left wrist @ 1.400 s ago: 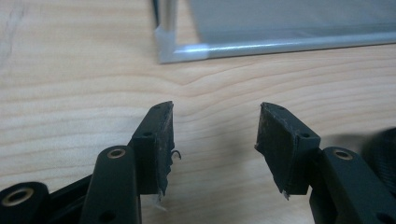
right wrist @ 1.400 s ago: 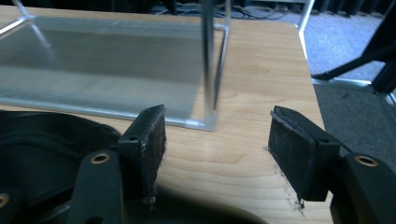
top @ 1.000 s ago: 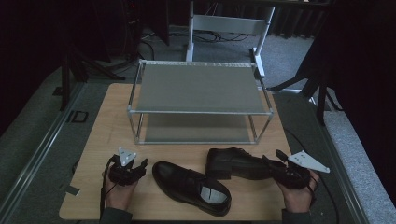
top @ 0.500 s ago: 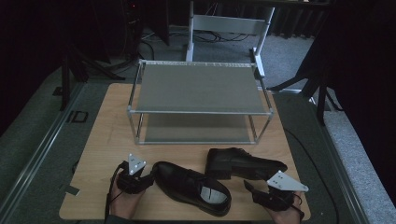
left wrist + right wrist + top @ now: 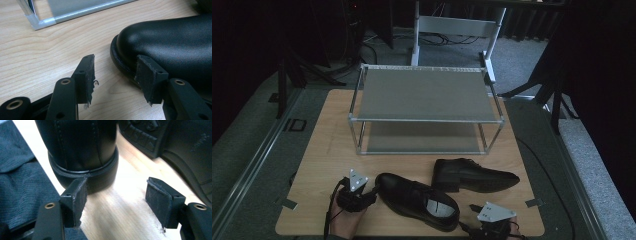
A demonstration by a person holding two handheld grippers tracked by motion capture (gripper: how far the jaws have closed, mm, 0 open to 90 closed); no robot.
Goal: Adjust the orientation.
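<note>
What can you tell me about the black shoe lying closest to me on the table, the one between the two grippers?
The near shoe is a black lace-up dress shoe of smooth, faintly shiny leather, with a stitched welt around a rounded toe. It stands upright on its sole on the wooden table, lying diagonally, toe toward the left gripper, heel toward the right gripper. A pale insole shows inside. Both grippers are open; the left one's far jaw sits against the toe.

Two glossy black shoes (image 5: 419, 201) (image 5: 474, 175), pale wood-grain table (image 5: 327, 165), grey rack (image 5: 424, 95), black claws.
</note>
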